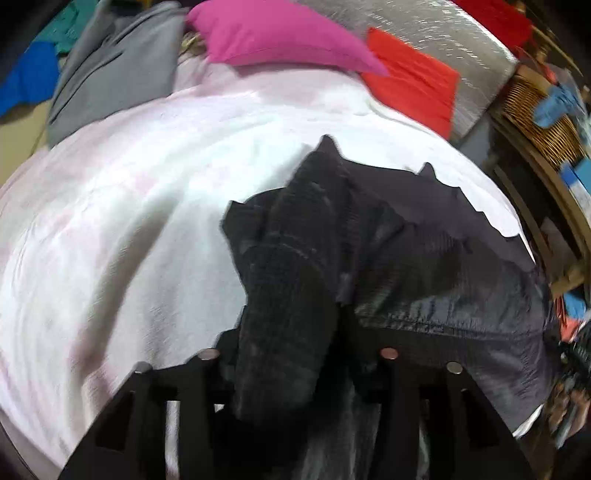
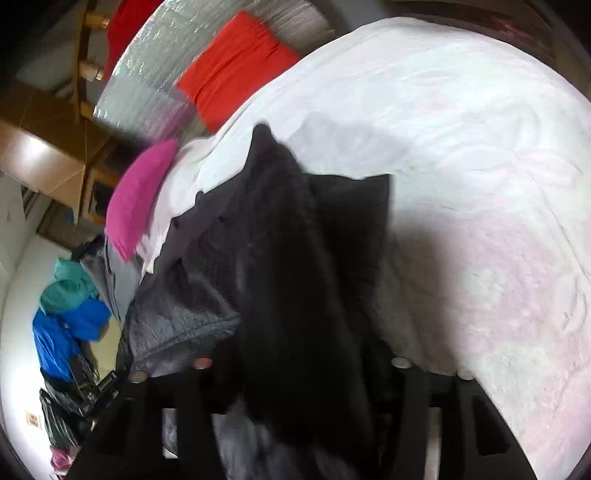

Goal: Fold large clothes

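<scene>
Folding was underway: I had the dark jacket (image 1: 424, 266) bunched between the fingers of both the left gripper (image 1: 295, 358) and right gripper (image 2: 303, 365), clenched on it, the rest draping ahead onto the bed (image 1: 129, 221). Next, I judged, spread it flat.

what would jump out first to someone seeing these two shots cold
The dark garment fills the middle of both wrist views, bunched between each gripper's jaws and trailing onto the pale bedspread under it. Next come the bright colours at the far end of the bed: a magenta pillow and beside it an orange-red cushion against a silvery quilted mat. Off the bed, a blue and teal clothes heap shows in the right wrist view.
</scene>
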`<state>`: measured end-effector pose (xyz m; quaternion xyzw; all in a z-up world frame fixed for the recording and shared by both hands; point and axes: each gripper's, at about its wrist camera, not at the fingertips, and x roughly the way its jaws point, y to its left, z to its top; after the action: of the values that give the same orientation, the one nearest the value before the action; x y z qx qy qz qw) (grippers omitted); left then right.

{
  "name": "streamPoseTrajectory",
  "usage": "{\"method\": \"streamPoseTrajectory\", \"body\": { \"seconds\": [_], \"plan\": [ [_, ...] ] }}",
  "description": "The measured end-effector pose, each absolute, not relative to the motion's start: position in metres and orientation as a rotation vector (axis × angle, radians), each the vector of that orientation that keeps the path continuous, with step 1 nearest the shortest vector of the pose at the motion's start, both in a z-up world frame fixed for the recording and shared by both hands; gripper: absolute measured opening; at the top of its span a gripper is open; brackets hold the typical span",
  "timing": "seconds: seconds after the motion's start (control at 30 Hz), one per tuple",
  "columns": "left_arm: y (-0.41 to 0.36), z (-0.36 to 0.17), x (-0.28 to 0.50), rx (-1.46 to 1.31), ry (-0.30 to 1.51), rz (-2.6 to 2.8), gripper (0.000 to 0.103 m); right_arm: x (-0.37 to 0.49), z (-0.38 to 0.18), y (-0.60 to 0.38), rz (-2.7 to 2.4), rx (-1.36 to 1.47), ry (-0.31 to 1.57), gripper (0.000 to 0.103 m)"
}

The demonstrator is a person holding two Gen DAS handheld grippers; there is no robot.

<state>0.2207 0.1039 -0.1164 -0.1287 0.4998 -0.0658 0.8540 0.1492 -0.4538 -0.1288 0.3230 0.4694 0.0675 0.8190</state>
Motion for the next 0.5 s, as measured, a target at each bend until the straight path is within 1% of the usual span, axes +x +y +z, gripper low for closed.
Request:
{"method": "streamPoseTrajectory", "body": {
  "seconds": [0.07,0.1,0.13,0.17,0.23,0.33,0.4,0.5],
  "plan": [
    [0.115,-0.095,0.218,-0.273,1.005,-0.132,0.049,0.146,-0.115,-0.458,0.142,0.631,0.997,0.065],
    [0.117,-0.083,0.213,-0.257,0.965,-0.115,0.052,0.139,-0.107,-0.466,0.134,0.620,0.984,0.065],
    [0.119,-0.075,0.211,-0.245,0.938,-0.099,0.062,0.137,-0.098,-0.472,0.112,0.614,0.964,0.066],
    [0.122,-0.063,0.213,-0.228,0.901,-0.076,0.070,0.136,-0.089,-0.476,0.082,0.600,0.944,0.066],
    [0.117,-0.051,0.226,-0.206,0.884,-0.087,0.071,0.140,-0.069,-0.481,0.054,0.560,0.891,0.068],
    [0.092,-0.059,0.256,-0.147,0.931,-0.136,0.071,0.166,-0.054,-0.466,0.102,0.523,0.881,0.069],
    [0.075,-0.071,0.275,-0.089,0.977,-0.170,0.071,0.199,-0.055,-0.445,0.117,0.437,0.920,0.069],
    [0.047,-0.089,0.302,0.000,1.024,-0.183,0.071,0.235,-0.072,-0.434,0.106,0.355,0.994,0.069]
  ]
}}
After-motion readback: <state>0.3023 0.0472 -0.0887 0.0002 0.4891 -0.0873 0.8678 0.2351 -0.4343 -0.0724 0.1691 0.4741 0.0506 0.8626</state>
